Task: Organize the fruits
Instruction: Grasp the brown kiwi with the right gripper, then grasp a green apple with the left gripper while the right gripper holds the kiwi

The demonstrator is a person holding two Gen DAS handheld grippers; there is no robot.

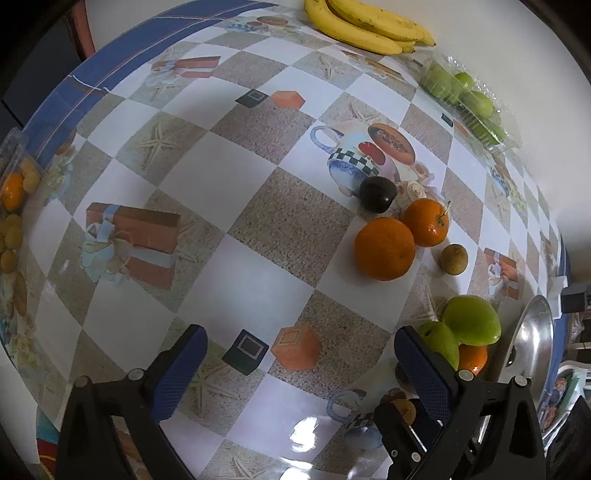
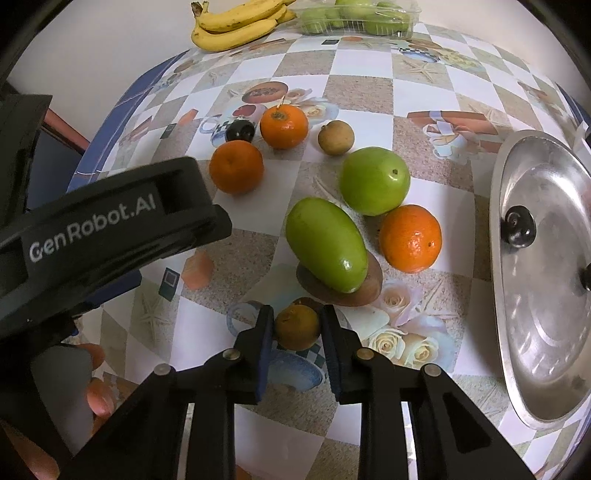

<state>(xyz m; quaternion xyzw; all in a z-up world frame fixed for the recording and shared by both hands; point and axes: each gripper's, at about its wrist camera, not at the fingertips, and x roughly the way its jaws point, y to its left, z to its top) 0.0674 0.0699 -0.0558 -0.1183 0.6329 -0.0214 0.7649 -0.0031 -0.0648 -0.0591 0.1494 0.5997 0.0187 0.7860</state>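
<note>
The right tool (image 2: 297, 328) is clenched on a small brownish-yellow fruit (image 2: 297, 328), its two blue pads pressing the fruit's sides just above the checked surface (image 2: 369, 99). The left tool (image 1: 295, 354) stands released, its fingers wide apart over bare cloth with nothing between them. Taking the long green fruit (image 2: 327, 243) as the landmark: it lies tilted just beyond the held fruit, resting on a printed brown oval; a round green fruit (image 2: 375, 181) sits just behind it and to the right, and an orange (image 2: 410, 238) lies close on its right, touching or nearly touching the round green one. Farther behind the landmark, to the left, are two more oranges (image 2: 236, 166) (image 2: 283, 125), a dark plum (image 2: 240, 131) between them at the back, and a small tan fruit (image 2: 336, 137) to the right of the rear orange. At the far edge, well apart from the landmark, lie a bunch of bananas (image 2: 236, 26) and a clear plastic box of green fruits (image 2: 354, 18). To the landmark's right, well apart, stands a metal tray (image 2: 546, 332) holding a dark plum (image 2: 520, 226) near its left rim
</note>
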